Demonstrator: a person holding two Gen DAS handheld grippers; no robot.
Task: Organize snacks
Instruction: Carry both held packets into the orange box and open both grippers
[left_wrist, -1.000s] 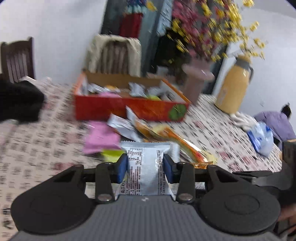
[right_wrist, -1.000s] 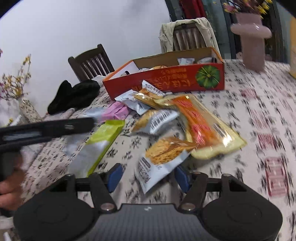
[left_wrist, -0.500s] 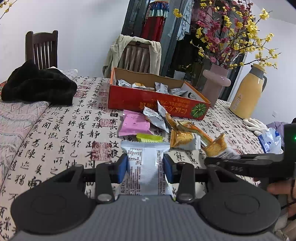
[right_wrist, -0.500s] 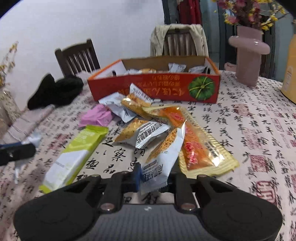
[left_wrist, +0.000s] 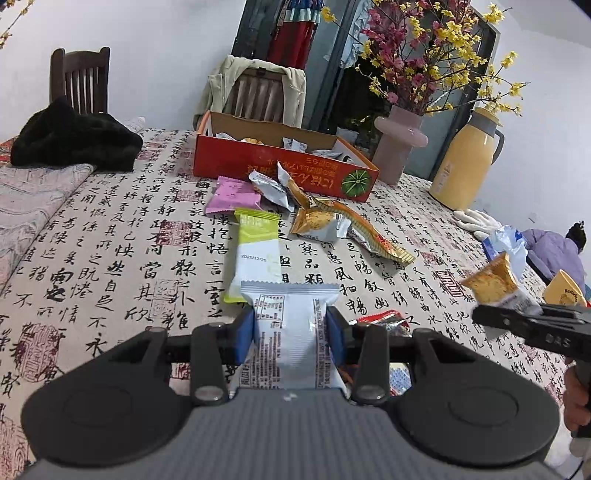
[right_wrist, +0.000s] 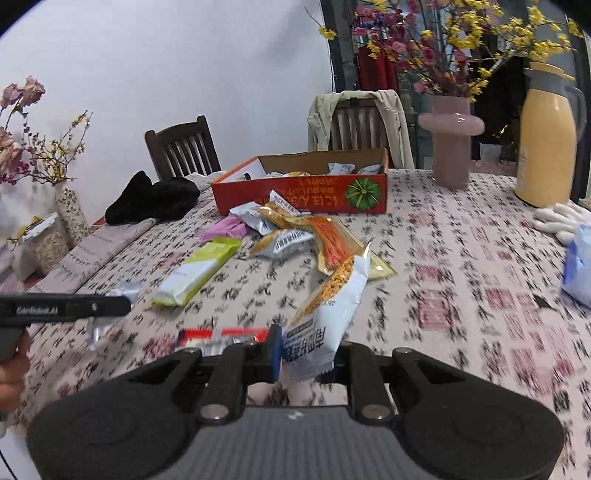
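My left gripper (left_wrist: 290, 334) is shut on a silver-white snack packet (left_wrist: 291, 332) held above the table. My right gripper (right_wrist: 306, 350) is shut on a white and orange cracker packet (right_wrist: 328, 310); that packet also shows at the right of the left wrist view (left_wrist: 496, 286). An open red box (left_wrist: 284, 166) (right_wrist: 303, 186) with several snacks inside stands at the far side. In front of it lie a pink packet (left_wrist: 232, 194), a green-white bar (left_wrist: 256, 254) (right_wrist: 199, 269), a long orange packet (right_wrist: 332, 243) and silver packets (left_wrist: 319, 221).
A black cloth (left_wrist: 74, 136) lies at the far left. A pink vase (right_wrist: 450, 144) with flowers, a yellow thermos (right_wrist: 546, 140), white gloves (left_wrist: 476, 219) and a blue bag (right_wrist: 580, 266) are at the right. A red packet (right_wrist: 221, 338) lies near me. Chairs stand behind the table.
My right gripper closed on the cracker packet and lifted it off the table, pulling back to the right. My left gripper kept its packet and drew back from the pile.
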